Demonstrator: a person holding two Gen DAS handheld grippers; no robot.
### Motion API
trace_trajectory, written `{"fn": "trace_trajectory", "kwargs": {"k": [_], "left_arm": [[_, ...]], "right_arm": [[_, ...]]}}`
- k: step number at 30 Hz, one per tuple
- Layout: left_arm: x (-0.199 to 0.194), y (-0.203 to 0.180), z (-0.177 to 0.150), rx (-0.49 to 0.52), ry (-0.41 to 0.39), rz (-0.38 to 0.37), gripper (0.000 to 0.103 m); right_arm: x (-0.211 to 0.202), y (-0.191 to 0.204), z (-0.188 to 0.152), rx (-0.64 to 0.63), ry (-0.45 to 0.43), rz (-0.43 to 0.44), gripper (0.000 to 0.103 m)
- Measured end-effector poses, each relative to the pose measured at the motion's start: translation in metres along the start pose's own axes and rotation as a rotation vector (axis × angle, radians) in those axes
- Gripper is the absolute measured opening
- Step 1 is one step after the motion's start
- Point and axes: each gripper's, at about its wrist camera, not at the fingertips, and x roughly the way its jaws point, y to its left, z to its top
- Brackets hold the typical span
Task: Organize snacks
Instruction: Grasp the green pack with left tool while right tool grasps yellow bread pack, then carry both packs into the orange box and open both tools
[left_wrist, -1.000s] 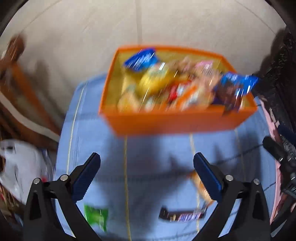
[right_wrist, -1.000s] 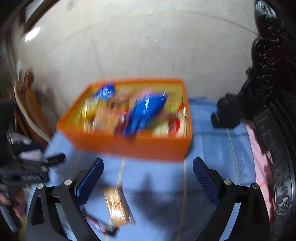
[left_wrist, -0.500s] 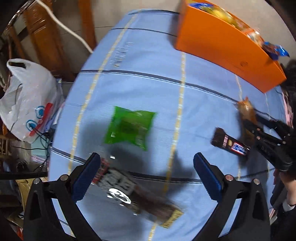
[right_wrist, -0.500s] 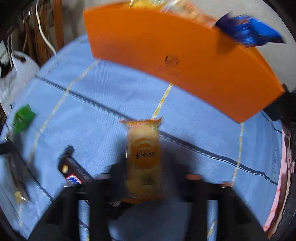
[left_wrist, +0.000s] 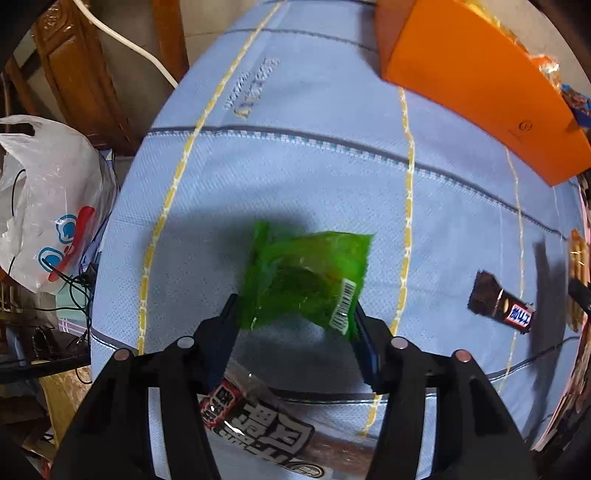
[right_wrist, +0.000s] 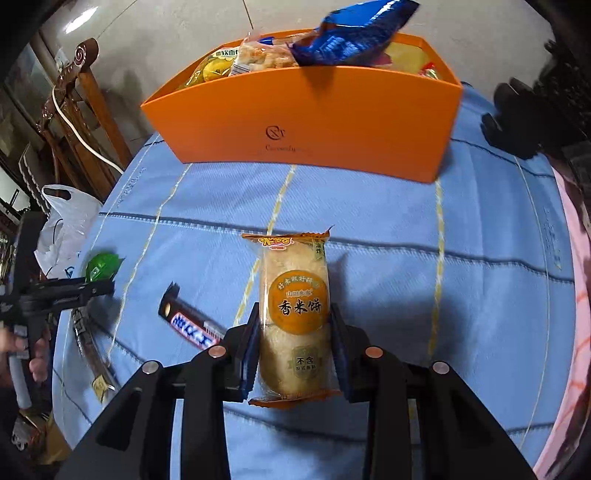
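My left gripper (left_wrist: 295, 317) is shut on a green snack packet (left_wrist: 310, 277) and holds it just above the blue cloth (left_wrist: 295, 166). My right gripper (right_wrist: 295, 328) is shut on an orange rice-cracker packet (right_wrist: 295, 314), lifted off the cloth. The orange box (right_wrist: 306, 118) full of snacks stands at the far side of the table; it also shows in the left wrist view (left_wrist: 480, 81). A dark chocolate bar (right_wrist: 190, 323) lies on the cloth left of my right gripper, also seen in the left wrist view (left_wrist: 502, 302).
A long dark snack packet (left_wrist: 266, 417) lies under my left gripper near the front edge. A white plastic bag (left_wrist: 44, 206) hangs off the table's left side by wooden furniture (left_wrist: 85, 74). Dark carved furniture (right_wrist: 554, 92) stands at the right.
Both grippers came down from in front of the box and closed. The left took hold of the green packet, the right took hold of the rice-cracker packet and lifted it.
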Motion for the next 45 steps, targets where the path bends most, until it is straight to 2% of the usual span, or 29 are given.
{"fn": "trace_trajectory", "kwargs": {"k": [4,8,12,13,16,18,30,36,40,45], "left_arm": [[0.004,0.003,0.003,0.006,0.004,-0.014,0.055],[0.008,0.002,0.005,0.027,0.013,-0.011,0.055],[0.007,0.001,0.008,0.012,0.016,-0.018,0.062],[0.007,0.001,0.009,0.013,0.013,-0.018,0.059],[0.008,0.0,0.01,0.018,0.009,-0.003,0.032],[0.006,0.001,0.01,0.019,0.016,0.005,0.028],[-0.062,-0.015,0.003,0.034,-0.128,-0.053,0.028],[-0.108,-0.048,0.034,0.107,-0.229,-0.116,0.028],[-0.13,-0.085,0.073,0.176,-0.283,-0.134,0.028],[-0.143,-0.13,0.138,0.222,-0.327,-0.155,0.028]], "right_arm": [[-0.014,-0.004,-0.012,0.006,0.007,0.012,0.034],[-0.01,0.01,-0.013,-0.016,0.011,0.026,0.034],[-0.014,0.021,-0.01,-0.039,0.005,0.03,0.034],[-0.015,0.023,-0.011,-0.043,0.006,0.029,0.034],[-0.019,0.027,-0.012,-0.051,0.005,0.03,0.034],[-0.022,0.027,-0.013,-0.052,0.001,0.031,0.034],[-0.041,0.03,-0.005,-0.055,-0.045,0.053,0.034],[-0.07,0.021,0.032,-0.052,-0.141,0.069,0.034],[-0.09,0.011,0.075,-0.047,-0.233,0.06,0.034],[-0.099,-0.002,0.141,-0.046,-0.332,0.024,0.034]]}}
